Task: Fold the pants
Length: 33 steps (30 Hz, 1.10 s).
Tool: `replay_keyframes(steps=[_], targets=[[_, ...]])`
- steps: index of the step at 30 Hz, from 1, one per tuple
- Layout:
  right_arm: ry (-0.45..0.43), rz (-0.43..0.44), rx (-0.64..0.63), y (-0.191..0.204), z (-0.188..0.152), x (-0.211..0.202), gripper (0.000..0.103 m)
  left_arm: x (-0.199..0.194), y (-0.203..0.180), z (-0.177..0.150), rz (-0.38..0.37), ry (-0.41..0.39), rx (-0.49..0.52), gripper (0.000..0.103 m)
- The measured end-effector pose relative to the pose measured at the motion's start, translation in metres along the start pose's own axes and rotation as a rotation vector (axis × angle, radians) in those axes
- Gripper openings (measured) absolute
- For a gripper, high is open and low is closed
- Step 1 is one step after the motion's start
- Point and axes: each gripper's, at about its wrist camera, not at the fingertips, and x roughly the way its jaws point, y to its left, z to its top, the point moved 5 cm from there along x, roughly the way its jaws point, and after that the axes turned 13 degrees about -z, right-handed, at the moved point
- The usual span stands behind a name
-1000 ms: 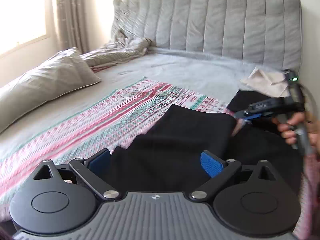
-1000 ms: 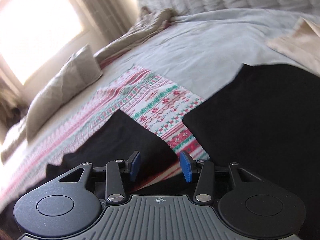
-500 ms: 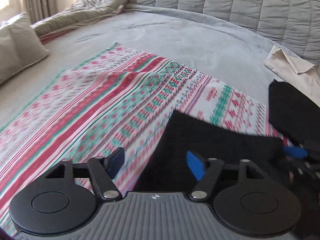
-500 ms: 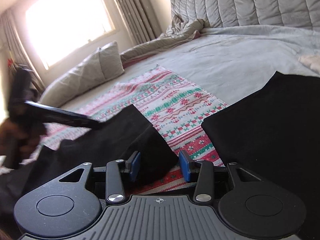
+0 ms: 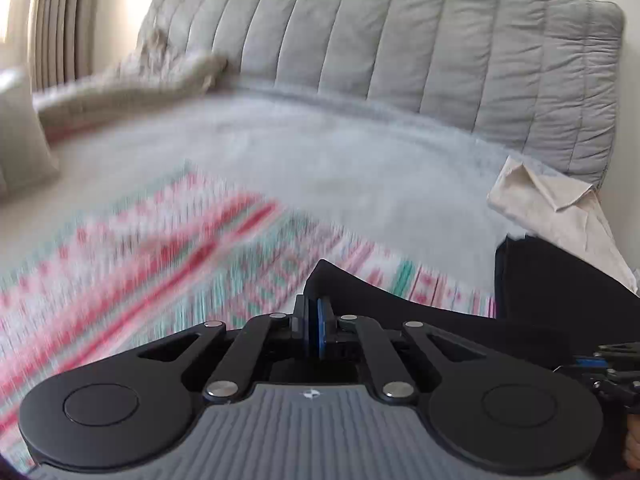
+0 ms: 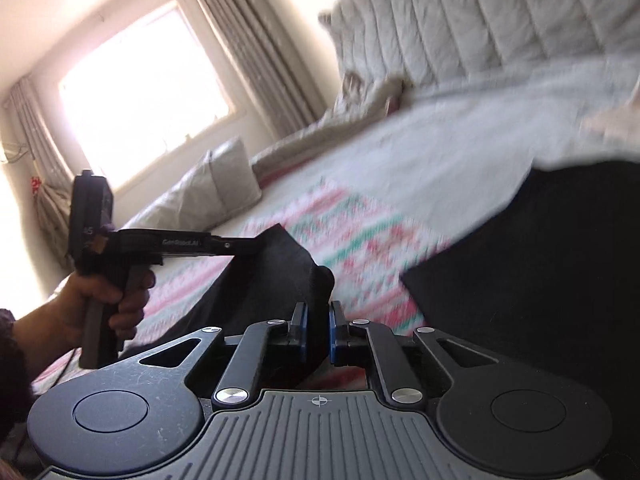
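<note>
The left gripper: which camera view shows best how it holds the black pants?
The right wrist view: it shows the left gripper from the side, shut on a raised corner of the black pants. The left wrist view shows only its own closed jaws with black fabric just beyond them.

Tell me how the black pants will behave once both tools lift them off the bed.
Probably floppy: the black pants already drape and crease between the left tool and the right tool. Likely light, since a pinched corner peaks up in the left wrist view. The unheld part lying flat would probably drag across the patterned blanket.
</note>
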Motion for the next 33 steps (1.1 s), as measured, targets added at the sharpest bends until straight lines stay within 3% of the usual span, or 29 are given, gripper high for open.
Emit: replay_keyframes(steps=[4,9,12,15,17,21,23,26,29,33], targets=[[-0.058,-0.107,-0.086,0.014,0.005,0.001,0.008,0.006,-0.009,0.019,0.045,-0.038,0.067,0.011],[-0.007,-0.18,-0.119,0.01,-0.001,0.017,0.009,0.044,-0.006,0.003,0.084,0.015,0.095,0.011],[0.003,-0.196,-0.074,0.001,-0.001,0.018,0.023,0.071,0.0,-0.019,0.145,0.059,0.094,0.012],[-0.05,-0.233,0.007,-0.019,0.009,0.008,0.029,0.076,0.002,-0.023,0.194,0.036,0.097,0.02],[-0.056,-0.217,0.084,-0.034,0.014,0.003,0.031,0.07,0.003,-0.017,0.208,0.017,0.083,0.034],[-0.006,-0.14,0.157,-0.044,0.012,0.004,0.035,0.051,-0.006,-0.013,0.221,0.005,0.063,0.05],[-0.004,-0.144,0.125,-0.039,0.009,0.006,0.039,0.034,-0.015,-0.017,0.228,-0.004,0.051,0.066],[-0.028,-0.176,0.041,-0.026,0.007,0.004,0.044,0.0,-0.028,-0.03,0.227,-0.008,0.035,0.071],[-0.042,-0.176,0.009,-0.02,0.006,0.001,0.058,-0.044,-0.041,-0.05,0.25,0.01,0.031,0.074],[-0.037,-0.19,-0.012,-0.016,0.004,-0.005,0.064,-0.116,-0.046,-0.076,0.348,0.035,0.008,0.081]])
